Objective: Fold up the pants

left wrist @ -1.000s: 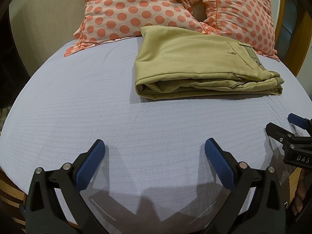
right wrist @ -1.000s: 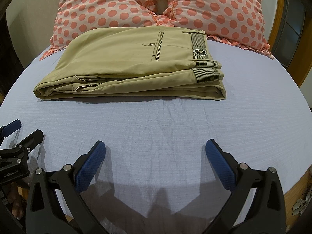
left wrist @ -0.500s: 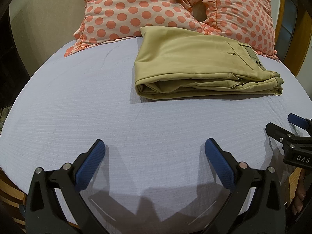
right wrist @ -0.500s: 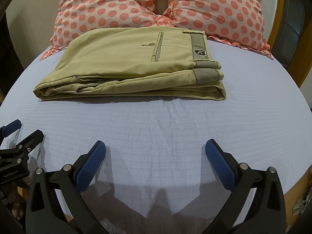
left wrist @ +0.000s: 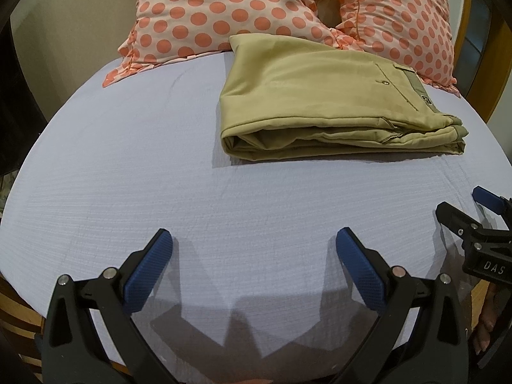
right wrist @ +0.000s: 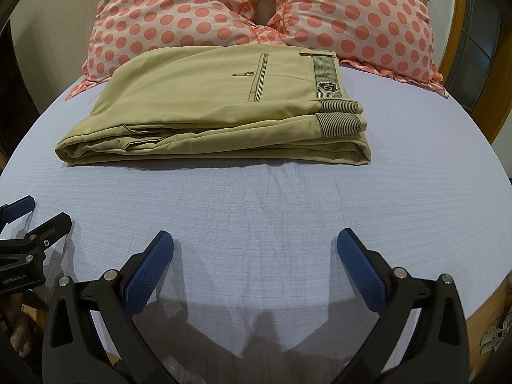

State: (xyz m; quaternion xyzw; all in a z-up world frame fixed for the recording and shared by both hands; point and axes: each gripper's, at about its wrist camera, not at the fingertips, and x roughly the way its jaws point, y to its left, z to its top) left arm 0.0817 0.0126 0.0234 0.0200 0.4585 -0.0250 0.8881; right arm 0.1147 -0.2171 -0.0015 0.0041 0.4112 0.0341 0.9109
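Pants [right wrist: 224,105] sit in the upper middle of the right wrist view, a khaki stack folded into a tidy rectangle, striped waistband [right wrist: 326,76] at its right end, back pocket [right wrist: 260,76] facing up. In the left wrist view the same bundle lies upper right, rounded fold edge toward the camera. It rests flat on the sheet [right wrist: 256,192], far edge just touching the two dotted pillows [right wrist: 179,9] along the top of the frame.

Now the tools. Right gripper [right wrist: 255,256] fills the bottom of its own view, blue pads [right wrist: 148,268] spread wide, nothing between them, well short of the cloth. Left gripper [left wrist: 254,256], bottom of its own view, same story: fingers splayed apart and empty over bare sheet. Each gripper also peeks into the other's frame at the lower edge, so the pair hang side by side at the near end of the bed.

By the look of it the folding itself is done; layers are stacked, edges roughly squared, neither tool in contact. This reads as the closing step, a stand-off from a finished fold. If anything remains, it is small: the lower layer pokes out a touch at the bottom right corner of the stack, and squaring that would call for a light pinch on that edge, not a fresh fold.
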